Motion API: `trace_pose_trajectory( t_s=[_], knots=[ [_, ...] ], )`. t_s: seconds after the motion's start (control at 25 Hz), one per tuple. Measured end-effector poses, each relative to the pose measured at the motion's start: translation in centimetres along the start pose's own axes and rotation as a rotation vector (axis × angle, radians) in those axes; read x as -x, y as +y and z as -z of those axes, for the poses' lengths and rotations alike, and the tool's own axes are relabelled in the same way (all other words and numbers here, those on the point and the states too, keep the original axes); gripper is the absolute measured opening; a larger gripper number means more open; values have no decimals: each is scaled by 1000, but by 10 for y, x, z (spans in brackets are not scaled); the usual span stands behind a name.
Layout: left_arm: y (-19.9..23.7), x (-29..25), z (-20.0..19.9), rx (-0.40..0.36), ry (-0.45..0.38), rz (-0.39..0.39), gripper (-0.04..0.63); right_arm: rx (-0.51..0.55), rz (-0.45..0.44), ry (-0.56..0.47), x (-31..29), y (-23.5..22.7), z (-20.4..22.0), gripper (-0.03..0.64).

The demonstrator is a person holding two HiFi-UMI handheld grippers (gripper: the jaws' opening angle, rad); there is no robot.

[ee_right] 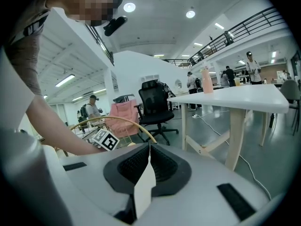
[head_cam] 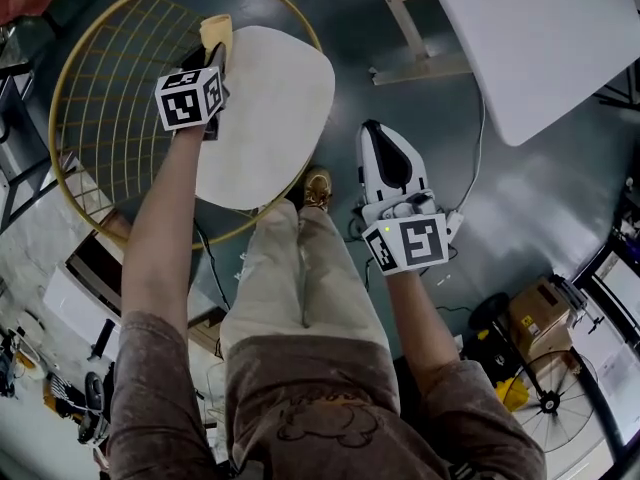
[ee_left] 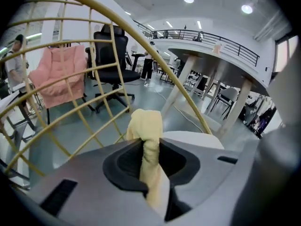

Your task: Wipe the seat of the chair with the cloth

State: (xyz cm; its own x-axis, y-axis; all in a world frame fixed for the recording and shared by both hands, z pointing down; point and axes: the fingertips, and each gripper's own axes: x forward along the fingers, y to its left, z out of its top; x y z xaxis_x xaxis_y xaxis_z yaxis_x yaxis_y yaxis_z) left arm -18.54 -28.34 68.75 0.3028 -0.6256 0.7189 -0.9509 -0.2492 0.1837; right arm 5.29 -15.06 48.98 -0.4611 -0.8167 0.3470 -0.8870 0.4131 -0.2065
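Jaws of our left gripper [ee_left: 150, 147] pinch the yellow cloth [ee_left: 146, 124] at the white chair seat's [head_cam: 275, 108] far edge; contact is hidden. Our right gripper's [ee_right: 147, 161] jaws meet, empty.

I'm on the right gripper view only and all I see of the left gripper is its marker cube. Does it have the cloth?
Observer: Yes. The left gripper has its jaws shut on the yellow cloth.
Operator: Where is it on the chair?
Observer: At the far edge of the white seat, by the wire back. I cannot tell whether the cloth touches the seat.
Operator: And my gripper?
Observer: The right gripper is off the chair, over the floor.
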Motion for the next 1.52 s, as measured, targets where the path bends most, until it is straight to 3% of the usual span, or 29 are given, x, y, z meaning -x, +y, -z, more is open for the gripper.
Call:
trace_pose_trajectory(
  t_s=[0.16,0.88,1.16,1.52],
  knots=[
    [-23,-10,4,20,31,83,83,-4,-1,5,1,-2,3,34],
    [-133,-16,34,-56,102,272,80,-18,28,23,15,-18,17,34],
    [-185,-11,50,-115,121,369,80,-22,47,32,22,-25,23,34],
    [-249,4,90,-104,159,477,80,-27,72,39,51,-35,35,34]
  ],
)
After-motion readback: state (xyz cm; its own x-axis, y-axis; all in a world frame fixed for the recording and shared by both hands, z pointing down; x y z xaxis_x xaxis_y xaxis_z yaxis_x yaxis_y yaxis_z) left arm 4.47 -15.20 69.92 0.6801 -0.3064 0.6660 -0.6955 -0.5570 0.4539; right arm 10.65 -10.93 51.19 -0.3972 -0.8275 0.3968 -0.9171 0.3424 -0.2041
